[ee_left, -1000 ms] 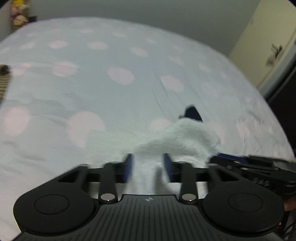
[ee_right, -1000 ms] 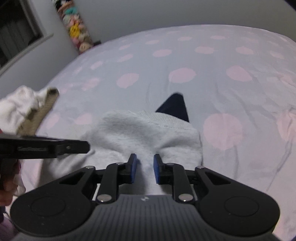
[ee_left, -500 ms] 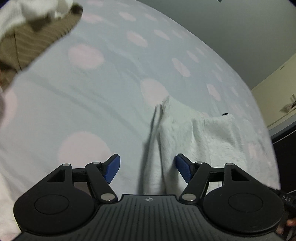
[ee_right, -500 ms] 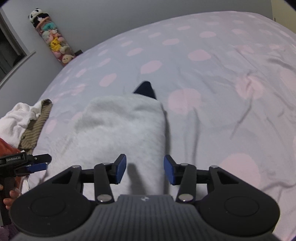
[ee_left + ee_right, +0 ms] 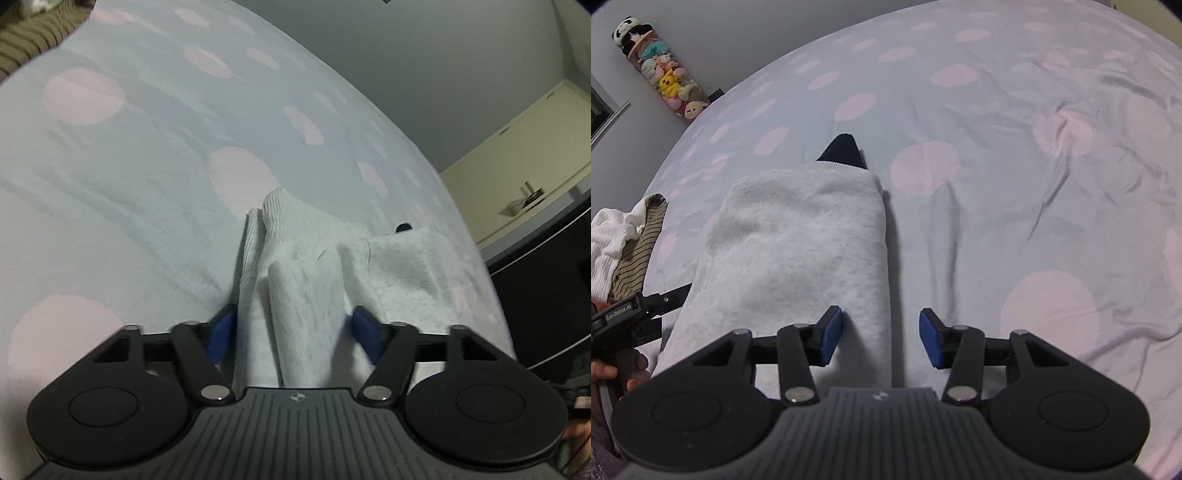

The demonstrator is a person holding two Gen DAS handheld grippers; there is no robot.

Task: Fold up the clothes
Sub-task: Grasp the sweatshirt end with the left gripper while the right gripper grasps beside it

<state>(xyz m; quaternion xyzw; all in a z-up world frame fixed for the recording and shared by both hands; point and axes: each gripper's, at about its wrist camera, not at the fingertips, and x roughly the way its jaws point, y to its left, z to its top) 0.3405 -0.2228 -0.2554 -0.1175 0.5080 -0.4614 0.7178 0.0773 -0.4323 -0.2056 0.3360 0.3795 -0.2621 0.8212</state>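
A folded light grey sweatshirt point(image 5: 798, 236) lies on the bed, with a dark navy tip point(image 5: 842, 151) poking out at its far end. My left gripper point(image 5: 291, 332) is low over the sweatshirt's point(image 5: 314, 280) near left edge. Its jaws are closing around the bunched folds, and the blurred blue pads stand just at the cloth's sides. My right gripper point(image 5: 881, 334) is open at the near right edge. Its left pad rests over the grey cloth and its right pad over bare sheet. Nothing is gripped there.
The bed sheet point(image 5: 997, 184) is pale with pink dots and creased on the right. A pile of white and striped clothes point(image 5: 624, 243) lies at the left. Plush toys point(image 5: 665, 74) stand by the far wall. A cream cabinet point(image 5: 517, 166) and dark furniture point(image 5: 546, 295) border the bed.
Both grippers let go of the sweatshirt's raised near edge, which now lies flat. The left one dropped to its left side, opened wide, then narrowed. The right one opened and shifted to the right edge.
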